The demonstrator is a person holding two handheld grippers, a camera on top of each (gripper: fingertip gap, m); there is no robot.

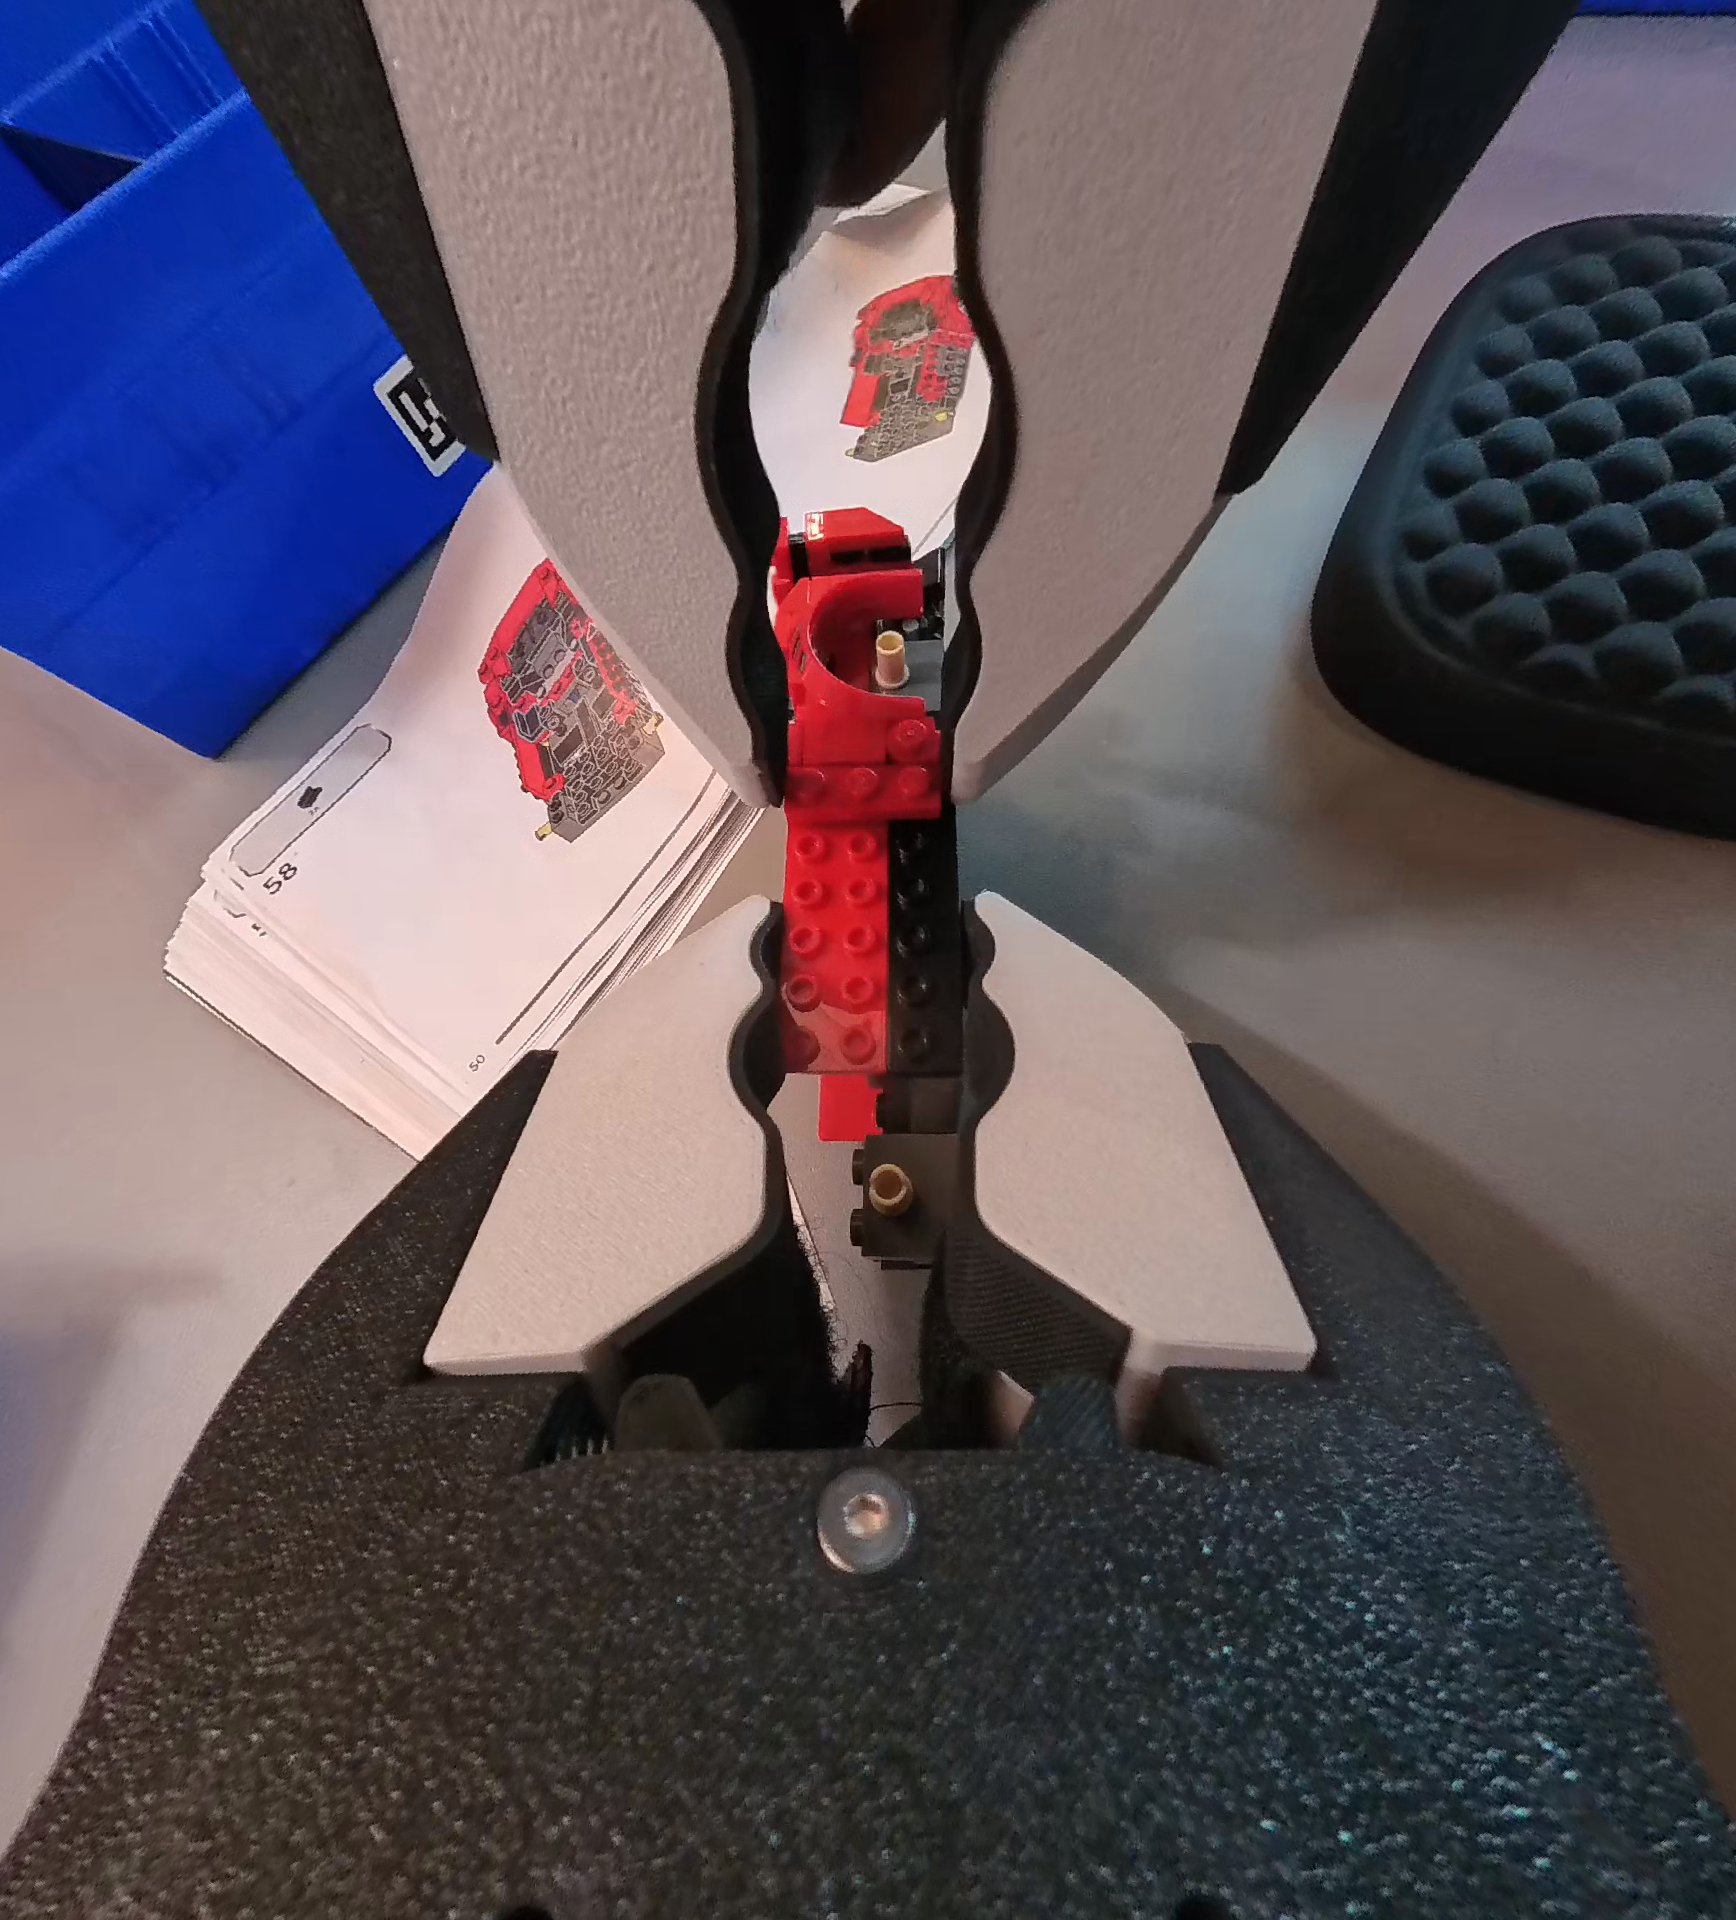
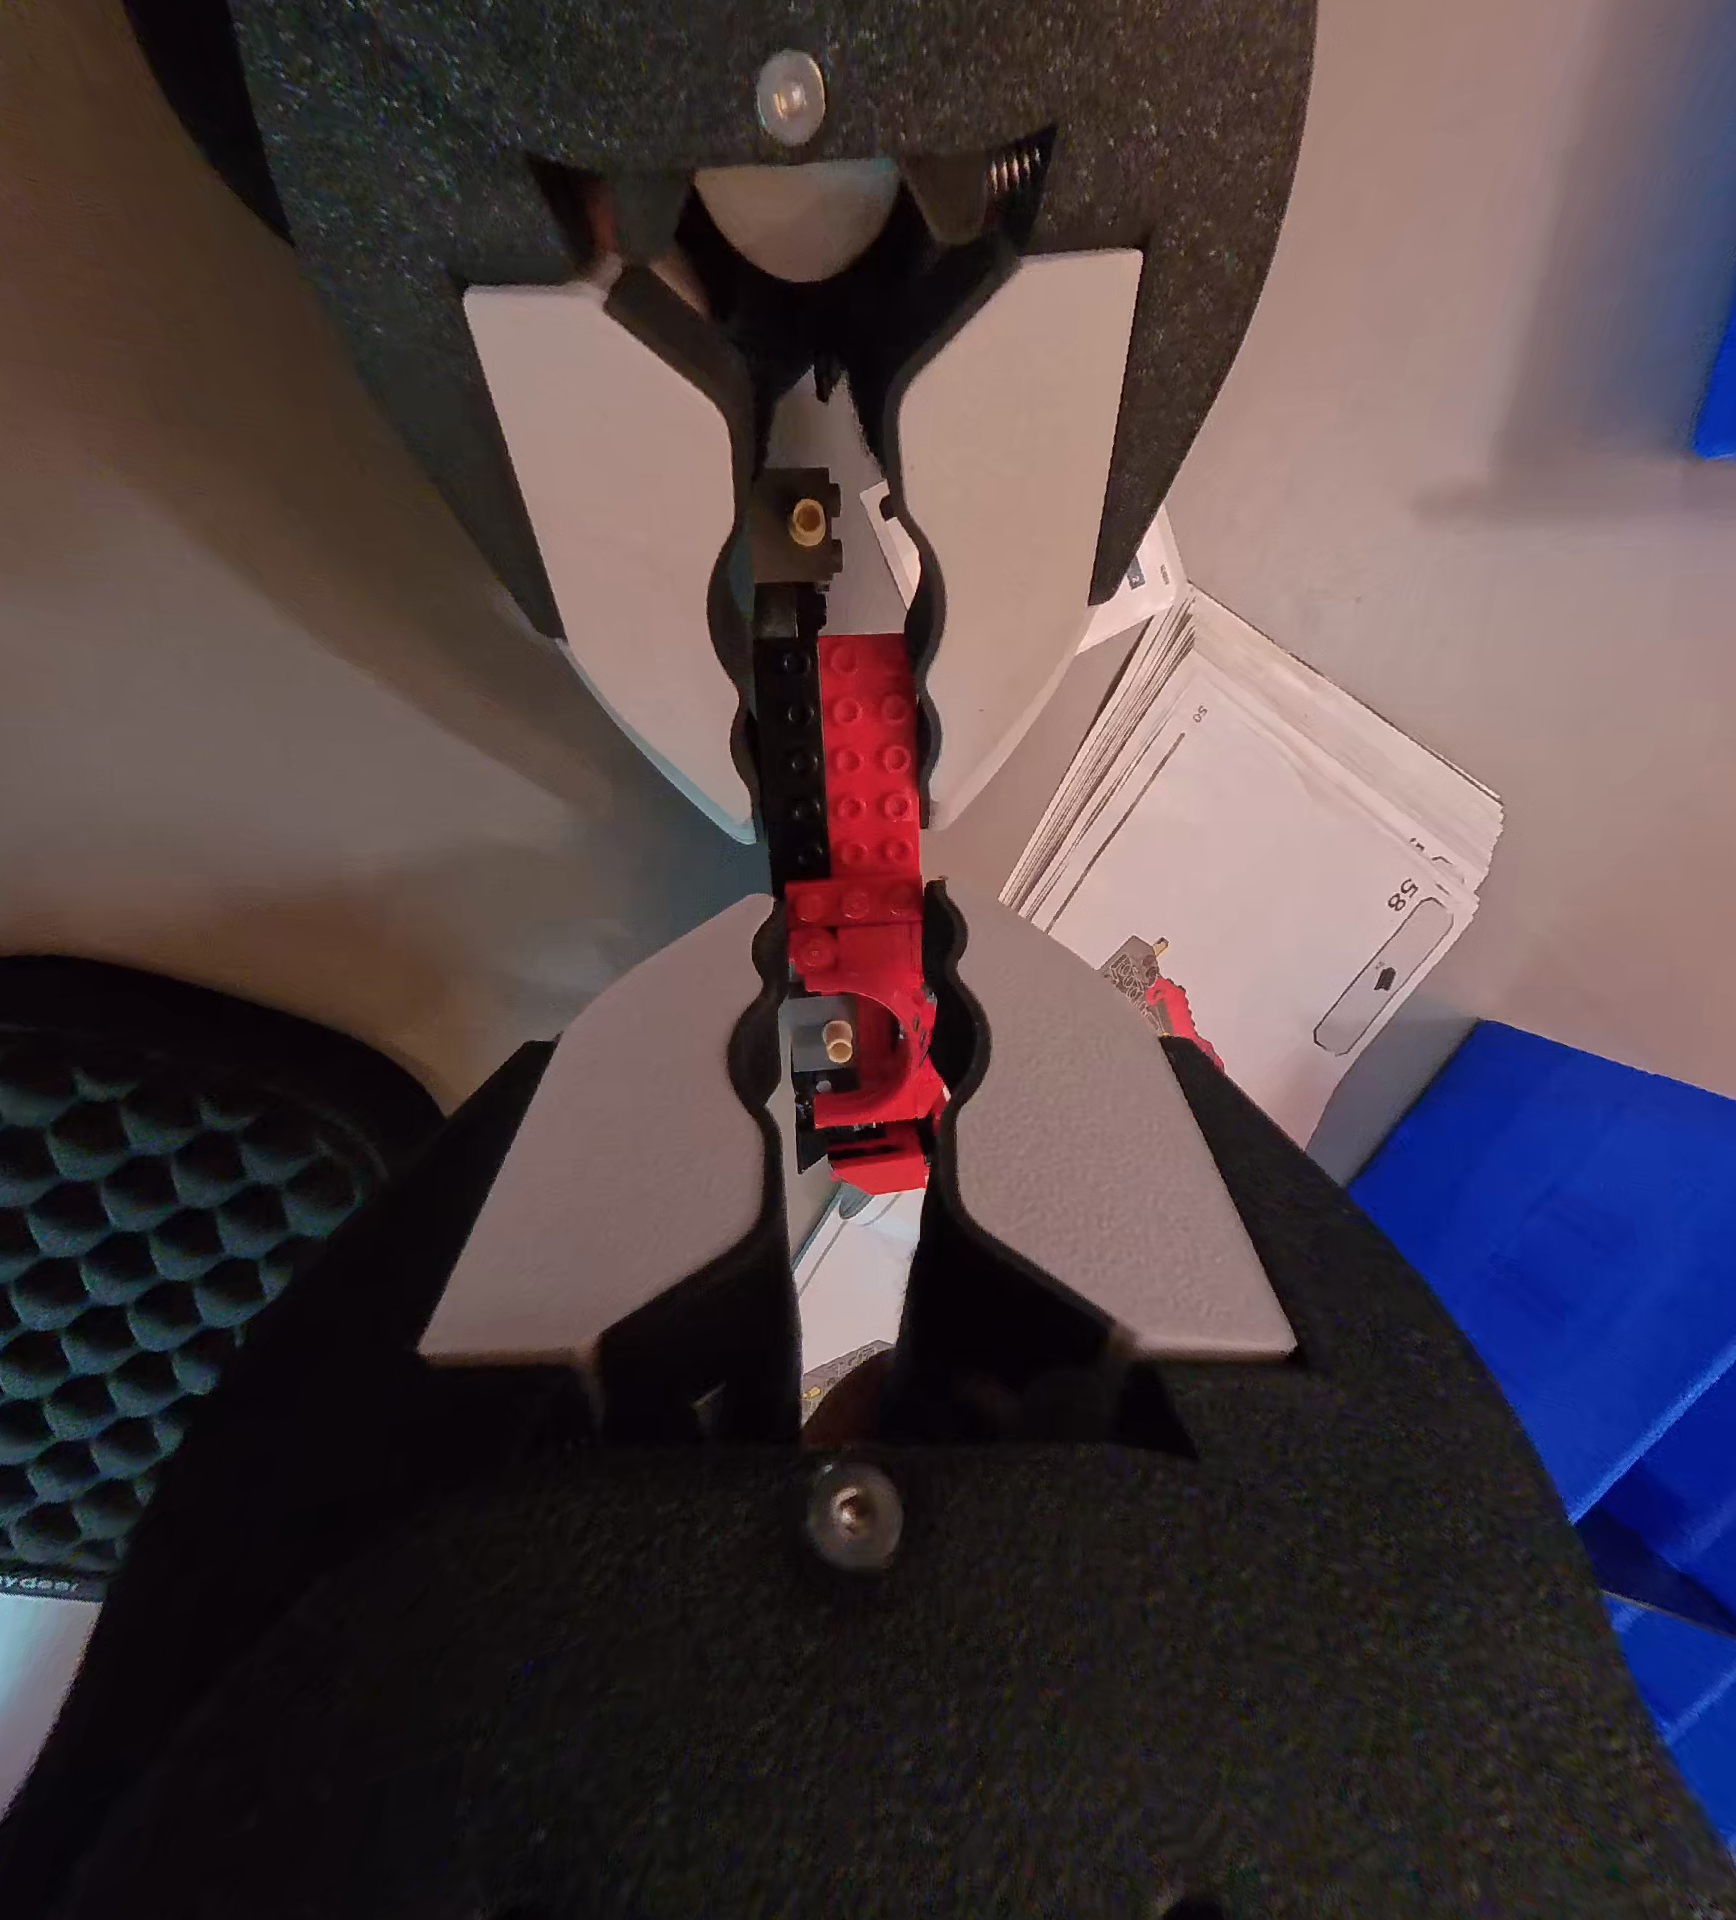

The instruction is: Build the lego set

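Observation:
A long red and black lego model [image 1: 869, 935] with tan pins hangs in the air between my two grippers, which face each other. My left gripper [image 1: 869, 914] is shut on the end with the flat red and black plates. My right gripper [image 1: 859, 795] comes in from the top of the left wrist view and is shut on the end with the red arch piece. In the right wrist view the same model [image 2: 853, 831] runs from my right gripper [image 2: 848, 904] up to my left gripper [image 2: 838, 831].
An open instruction booklet [image 1: 448, 883] lies on the grey table under the model; it also shows in the right wrist view [image 2: 1259, 862]. A blue bin [image 1: 137, 416] stands at the left. A black dimpled cushion [image 1: 1622, 520] lies at the right. My two grippers' fingertips are within a few centimetres of each other.

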